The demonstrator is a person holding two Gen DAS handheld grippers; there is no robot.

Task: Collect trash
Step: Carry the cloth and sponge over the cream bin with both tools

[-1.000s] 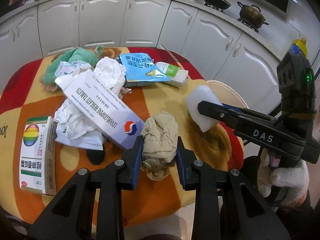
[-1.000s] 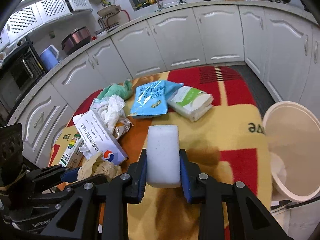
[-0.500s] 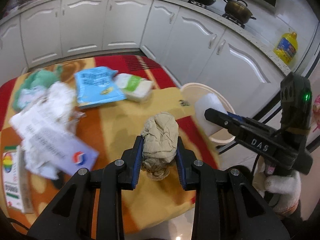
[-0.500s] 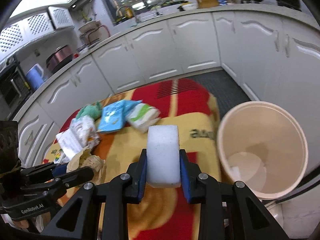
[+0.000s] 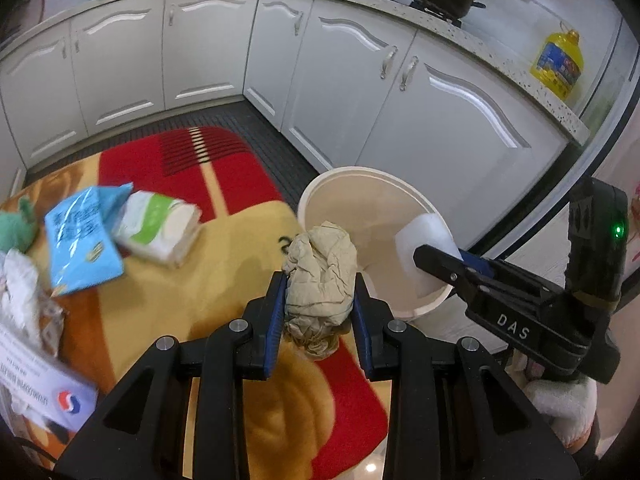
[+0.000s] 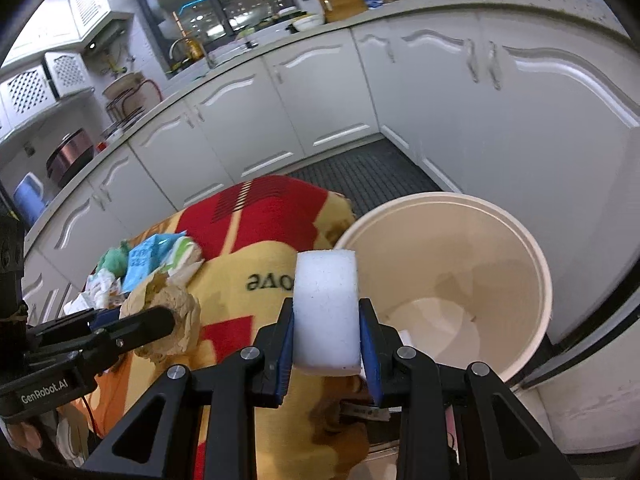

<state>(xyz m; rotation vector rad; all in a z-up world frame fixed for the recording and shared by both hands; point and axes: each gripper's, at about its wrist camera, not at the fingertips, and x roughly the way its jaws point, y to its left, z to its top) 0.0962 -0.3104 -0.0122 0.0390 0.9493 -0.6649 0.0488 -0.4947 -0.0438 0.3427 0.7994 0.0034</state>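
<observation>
The left gripper has its fingers clamped on a crumpled brown paper ball, held over the near edge of the bench with the red and yellow cloth. The right gripper has its fingers clamped on a white foam block, beside the round cream plastic bin. A blue packet and a white and green tissue pack lie far left. The left edge is blurry.

The box at the left edge is cut off and blurred, its print unreadable. Bin bottom partly hidden behind the sponge; bin contents too unclear to name.
</observation>
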